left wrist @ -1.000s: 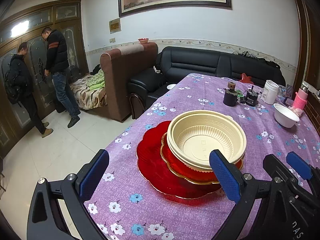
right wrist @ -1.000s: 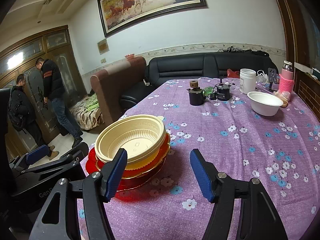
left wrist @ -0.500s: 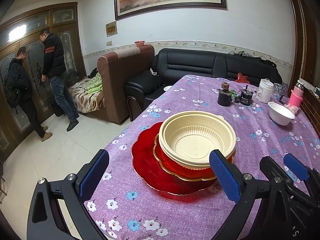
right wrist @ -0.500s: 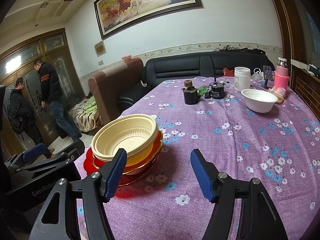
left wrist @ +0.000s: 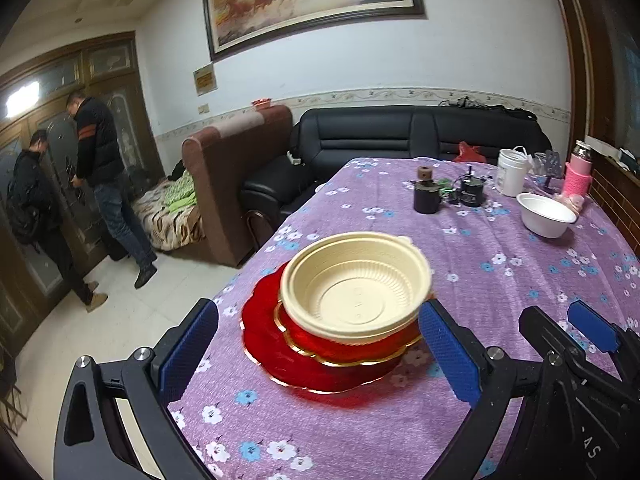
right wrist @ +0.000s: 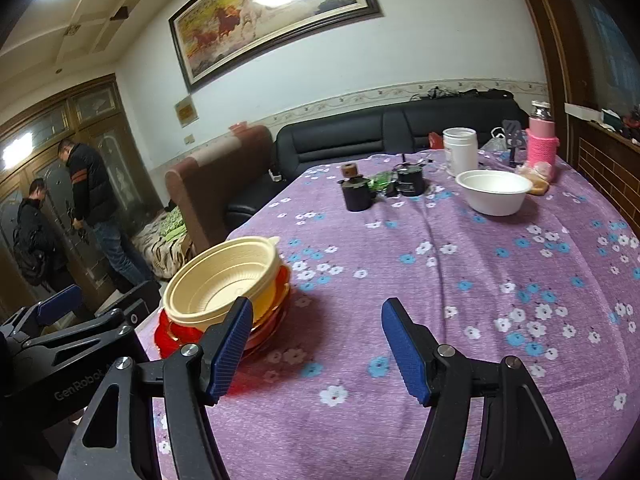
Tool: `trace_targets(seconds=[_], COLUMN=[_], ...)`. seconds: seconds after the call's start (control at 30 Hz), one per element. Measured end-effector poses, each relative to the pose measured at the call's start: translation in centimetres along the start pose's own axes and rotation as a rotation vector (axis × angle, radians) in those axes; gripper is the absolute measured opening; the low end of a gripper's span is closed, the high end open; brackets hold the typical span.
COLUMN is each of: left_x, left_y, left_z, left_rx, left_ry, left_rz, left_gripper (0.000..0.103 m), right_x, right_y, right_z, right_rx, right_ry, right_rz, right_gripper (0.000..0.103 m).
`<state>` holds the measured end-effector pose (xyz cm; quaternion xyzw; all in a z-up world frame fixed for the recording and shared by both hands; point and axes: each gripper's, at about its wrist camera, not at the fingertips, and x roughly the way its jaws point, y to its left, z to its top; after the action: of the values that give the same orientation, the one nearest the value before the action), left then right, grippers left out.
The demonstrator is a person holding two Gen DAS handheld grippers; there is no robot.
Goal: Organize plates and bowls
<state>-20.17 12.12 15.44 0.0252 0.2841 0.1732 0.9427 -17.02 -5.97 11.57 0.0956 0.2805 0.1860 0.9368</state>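
Note:
A cream plastic bowl (left wrist: 356, 284) sits on a small gold-rimmed red plate (left wrist: 320, 340), which rests on a larger red plate (left wrist: 264, 344). The stack stands near the left edge of the purple floral tablecloth (left wrist: 500, 264). My left gripper (left wrist: 320, 344) is open, its blue pads short of the stack and to either side, touching nothing. My right gripper (right wrist: 318, 340) is open over bare cloth, with the cream bowl (right wrist: 224, 280) and red plates (right wrist: 168, 332) just left of its left finger. A white bowl (right wrist: 496, 192) stands alone at the far right.
At the far end stand a dark mug (right wrist: 358, 196), a black pot (right wrist: 410, 180), a white jar (right wrist: 460, 150) and a pink bottle (right wrist: 542, 148). A black sofa (left wrist: 400, 136) lies behind the table. Two persons (left wrist: 100, 152) stand by the door at left.
Both grippers have drawn back from the stack, so it looks smaller and farther away. Both views have rolled slightly. The stack and both gripper openings are unchanged.

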Motion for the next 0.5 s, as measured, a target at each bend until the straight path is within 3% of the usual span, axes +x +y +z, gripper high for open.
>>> trace_targets(seconds=[0.5], left_x=[-0.1], left_y=[-6.8], left_z=[1.2], left_rx=[0.128], left_ry=[-0.022], left_rz=[-0.066], left_gripper=[0.100], right_x=[-1.5], right_y=[-6.3], right_z=[0.8], right_rx=[0.103], right_ry=[-0.015], right_rz=[-0.067], right_gripper=[0.072])
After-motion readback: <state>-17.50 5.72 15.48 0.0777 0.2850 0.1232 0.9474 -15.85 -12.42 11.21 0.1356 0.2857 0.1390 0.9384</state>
